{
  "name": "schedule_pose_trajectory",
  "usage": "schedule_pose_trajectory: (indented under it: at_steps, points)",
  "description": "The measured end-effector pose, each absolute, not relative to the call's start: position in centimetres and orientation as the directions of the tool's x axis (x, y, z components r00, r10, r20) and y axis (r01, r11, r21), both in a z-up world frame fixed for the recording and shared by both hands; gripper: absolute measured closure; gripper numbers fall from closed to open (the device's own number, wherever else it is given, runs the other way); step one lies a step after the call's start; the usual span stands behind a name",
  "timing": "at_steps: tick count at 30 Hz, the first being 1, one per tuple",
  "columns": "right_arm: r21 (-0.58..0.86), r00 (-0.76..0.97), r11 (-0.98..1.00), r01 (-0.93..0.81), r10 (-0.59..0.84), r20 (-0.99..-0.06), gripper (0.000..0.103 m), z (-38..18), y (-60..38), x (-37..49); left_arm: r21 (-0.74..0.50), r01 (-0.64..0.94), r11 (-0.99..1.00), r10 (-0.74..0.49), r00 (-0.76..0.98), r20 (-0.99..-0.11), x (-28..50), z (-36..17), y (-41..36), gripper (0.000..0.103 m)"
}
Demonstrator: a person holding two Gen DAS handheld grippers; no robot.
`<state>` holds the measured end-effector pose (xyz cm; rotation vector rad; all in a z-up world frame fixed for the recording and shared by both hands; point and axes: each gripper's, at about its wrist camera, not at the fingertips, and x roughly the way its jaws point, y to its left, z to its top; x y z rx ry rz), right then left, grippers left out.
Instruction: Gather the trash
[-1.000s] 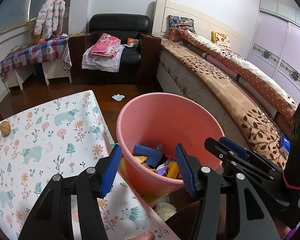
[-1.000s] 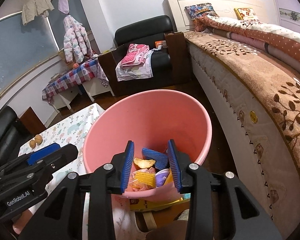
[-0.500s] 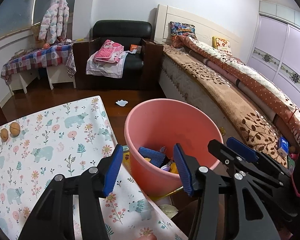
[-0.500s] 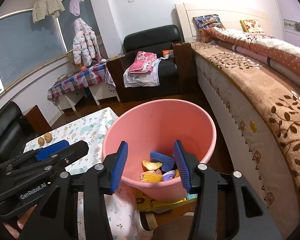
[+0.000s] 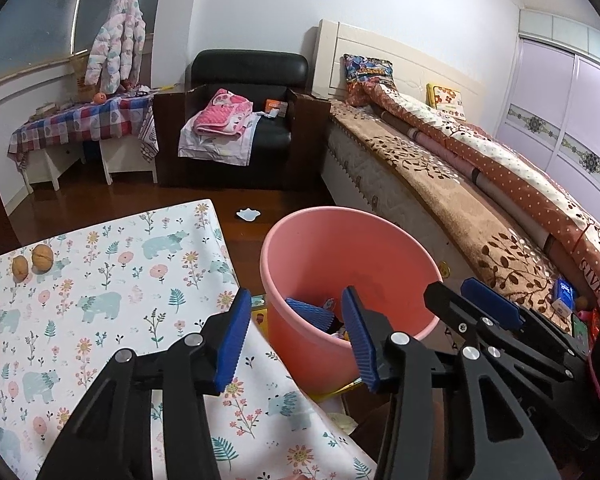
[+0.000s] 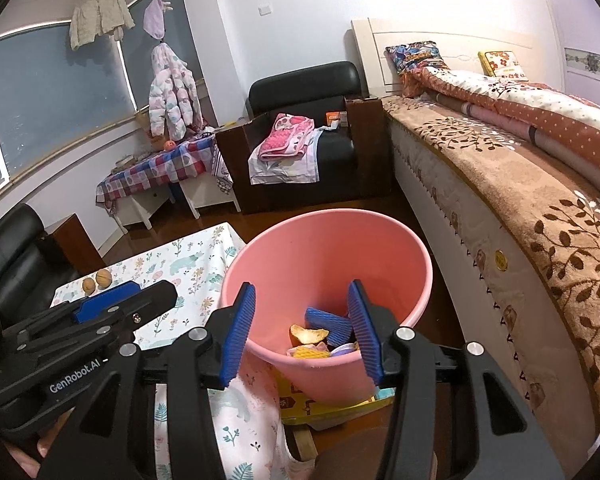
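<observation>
A pink bucket (image 5: 300, 264) (image 6: 380, 248) stands on the floor between the table and the bed. It holds trash: an orange peel (image 6: 306, 334), a blue foam net (image 6: 326, 322) (image 5: 308, 310) and other scraps. My left gripper (image 5: 296, 338) is open and empty, over the table's corner and the bucket's near rim. My right gripper (image 6: 302, 332) is open and empty, above the bucket's near rim. Two walnuts (image 5: 32, 262) (image 6: 96, 280) lie on the table's far left. A white scrap (image 5: 248, 213) lies on the floor beyond the bucket.
The table has a floral, bear-print cloth (image 5: 100, 300) (image 6: 188, 264). A bed (image 5: 460, 200) runs along the right. A black armchair (image 5: 240, 120) with clothes and a checked side table (image 5: 80, 124) stand at the back. A yellow box (image 6: 332, 406) lies under the bucket.
Both grippers have risen and drawn back from the bucket. My right gripper's jaws have opened wider. The trash in the bucket has not moved.
</observation>
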<state>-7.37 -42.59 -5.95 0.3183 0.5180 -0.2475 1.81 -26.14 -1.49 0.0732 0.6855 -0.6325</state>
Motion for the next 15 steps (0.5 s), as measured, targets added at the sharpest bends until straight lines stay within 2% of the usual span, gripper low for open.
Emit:
schedule_pose_trajectory:
  at_steps: [15]
  points:
    - [0.218, 0.850, 0.928, 0.303, -0.159, -0.503, 0.054, -5.3, -41.5, -8.0, -0.125, 0.560, 0.819, -0.512, 0.614, -0.600, 1.2, -1.1, -25.6, 0.058]
